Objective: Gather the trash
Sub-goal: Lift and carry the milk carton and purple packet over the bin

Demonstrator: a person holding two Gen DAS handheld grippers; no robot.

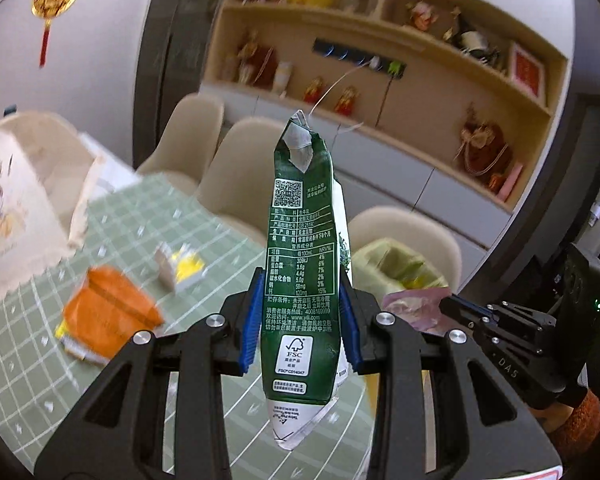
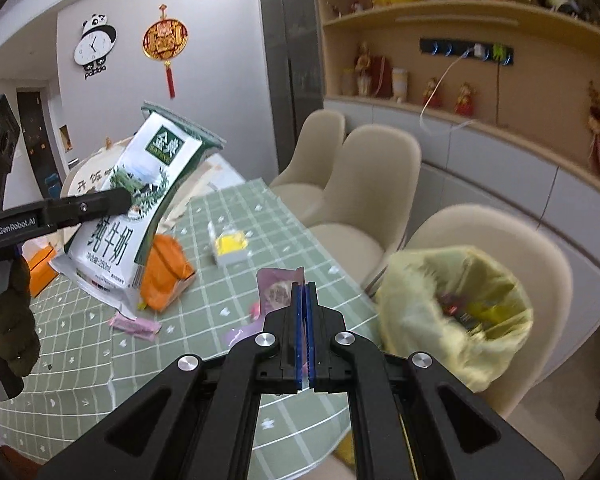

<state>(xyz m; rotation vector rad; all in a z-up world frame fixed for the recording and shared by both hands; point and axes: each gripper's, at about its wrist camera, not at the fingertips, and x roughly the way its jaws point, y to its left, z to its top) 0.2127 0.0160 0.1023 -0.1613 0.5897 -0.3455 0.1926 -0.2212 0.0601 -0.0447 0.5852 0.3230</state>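
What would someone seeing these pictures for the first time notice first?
Most striking is the flattened green and white milk carton, clamped in the left hand-held gripper and lifted above the green checked tablecloth. Next, the right hand-held gripper is shut on a purple wrapper, close to the yellow-lined trash bin at the table's edge. An orange packet lies on the cloth behind.

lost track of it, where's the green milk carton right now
The green milk carton is clamped upright in the left gripper, lifted above the green checked tablecloth.
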